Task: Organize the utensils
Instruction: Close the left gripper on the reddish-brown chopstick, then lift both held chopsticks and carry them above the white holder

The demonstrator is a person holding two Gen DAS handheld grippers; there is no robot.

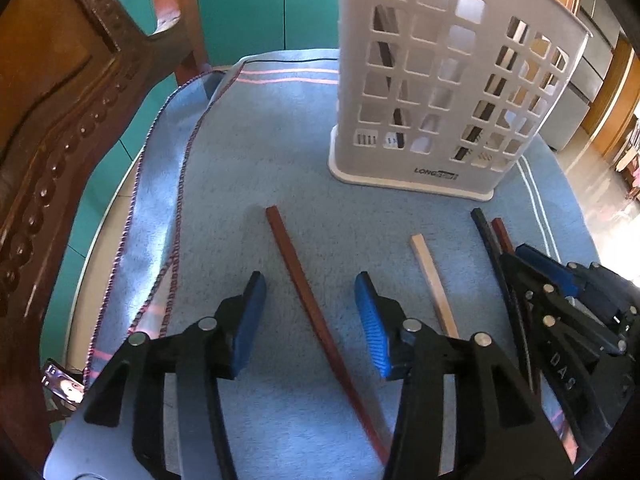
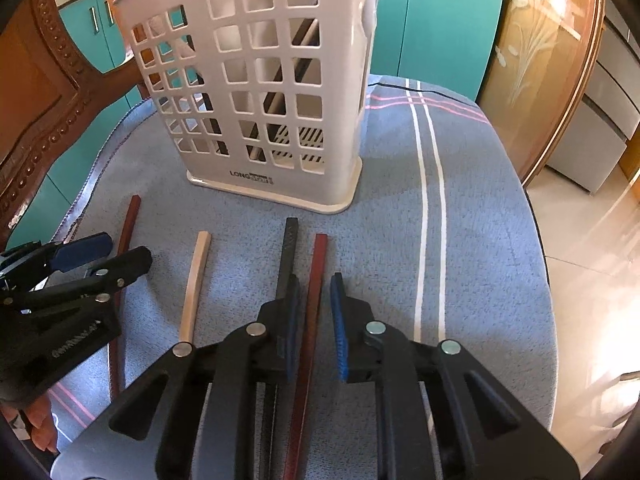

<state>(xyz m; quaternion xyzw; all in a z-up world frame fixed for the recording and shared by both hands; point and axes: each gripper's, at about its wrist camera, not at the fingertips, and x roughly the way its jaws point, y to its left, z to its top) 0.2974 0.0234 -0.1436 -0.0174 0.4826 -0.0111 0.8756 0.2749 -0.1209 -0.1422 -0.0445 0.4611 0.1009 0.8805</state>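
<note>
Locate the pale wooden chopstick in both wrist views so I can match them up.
Left wrist view: the pale wooden chopstick lies right of centre on the blue cloth, just right of the left gripper.
Right wrist view: it lies left of centre, between the left gripper and the black chopstick.
Shared landmark: the white utensil basket standing beyond it.

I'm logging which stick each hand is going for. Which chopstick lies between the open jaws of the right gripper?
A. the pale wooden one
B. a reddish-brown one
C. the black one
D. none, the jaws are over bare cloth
B: in the right wrist view the right gripper has its jaws open astride a reddish-brown lacquered chopstick, with the black chopstick just outside its left finger and the pale wooden chopstick further left.
</note>
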